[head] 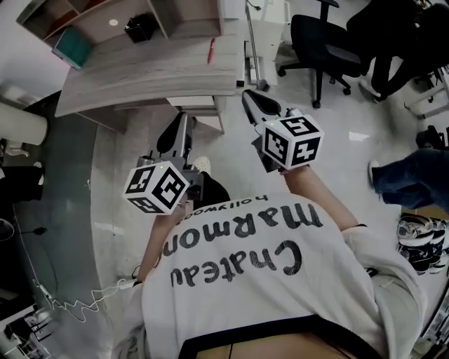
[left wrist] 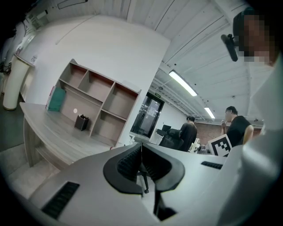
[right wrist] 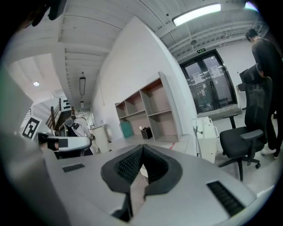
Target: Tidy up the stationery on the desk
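Observation:
A grey wooden desk point(head: 140, 73) with an open shelf unit point(head: 105, 14) stands ahead of me. On it are a black pen holder point(head: 140, 26), a teal book point(head: 72, 48) and a red pen point(head: 210, 50). My left gripper point(head: 184, 120) is held short of the desk's front edge, jaws shut and empty. My right gripper point(head: 250, 99) is by the desk's right corner, also shut on nothing. The left gripper view shows its closed jaws point(left wrist: 141, 146), the pen holder point(left wrist: 81, 122) and the book point(left wrist: 56, 99). The right gripper view shows closed jaws point(right wrist: 142, 148), the pen holder point(right wrist: 146, 132) and the red pen point(right wrist: 172, 145).
A black office chair point(head: 319, 42) stands right of the desk, with a white frame point(head: 256, 42) between them. A person's legs point(head: 407, 175) are at the far right. A white cable point(head: 70, 305) lies on the floor at the lower left. People stand in the background point(left wrist: 190, 132).

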